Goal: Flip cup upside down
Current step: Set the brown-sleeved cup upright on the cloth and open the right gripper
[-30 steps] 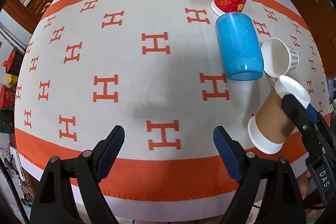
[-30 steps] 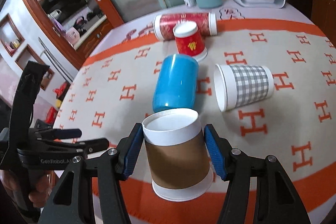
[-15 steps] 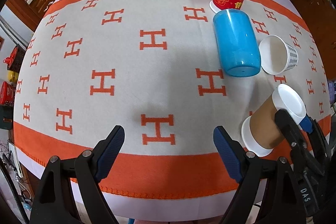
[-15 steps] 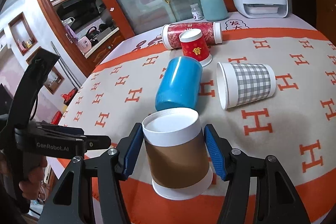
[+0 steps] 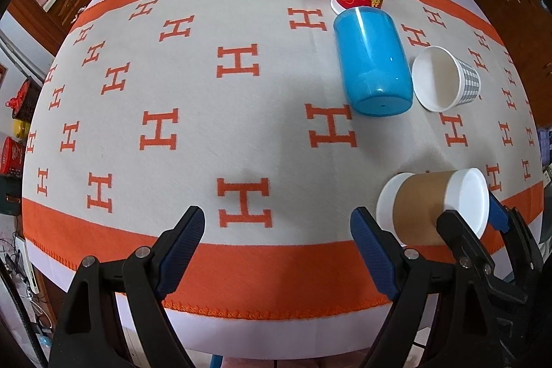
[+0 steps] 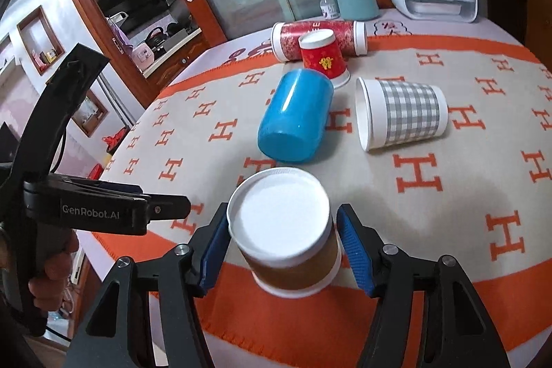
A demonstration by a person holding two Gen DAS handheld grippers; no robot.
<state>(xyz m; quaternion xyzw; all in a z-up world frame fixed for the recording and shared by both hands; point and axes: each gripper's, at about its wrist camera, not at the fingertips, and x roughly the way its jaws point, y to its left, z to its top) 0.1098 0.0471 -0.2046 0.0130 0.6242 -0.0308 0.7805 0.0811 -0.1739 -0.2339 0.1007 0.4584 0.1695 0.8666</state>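
My right gripper [image 6: 283,250] holds the brown-sleeved paper cup [image 6: 288,237], its blue pads [image 6: 355,250] pressed against the sleeve on both sides. The cup is upside down, white base uppermost and tilted toward the camera, rim lowest over the orange border of the H-patterned tablecloth [image 6: 431,188]; whether the rim touches the cloth I cannot tell. In the left wrist view the same cup [image 5: 431,206] sits at the near right edge, leaning, with the right gripper [image 5: 472,223] around it. My left gripper [image 5: 276,244] is spread wide and holds nothing, above the cloth's orange border. Beyond lies a blue tumbler [image 6: 295,119] on its side; just beside it a checked paper cup [image 6: 402,114], also on its side. A small red cup [image 6: 324,59] stands inverted, touching a red cylindrical tin [image 6: 317,38] lying behind it.
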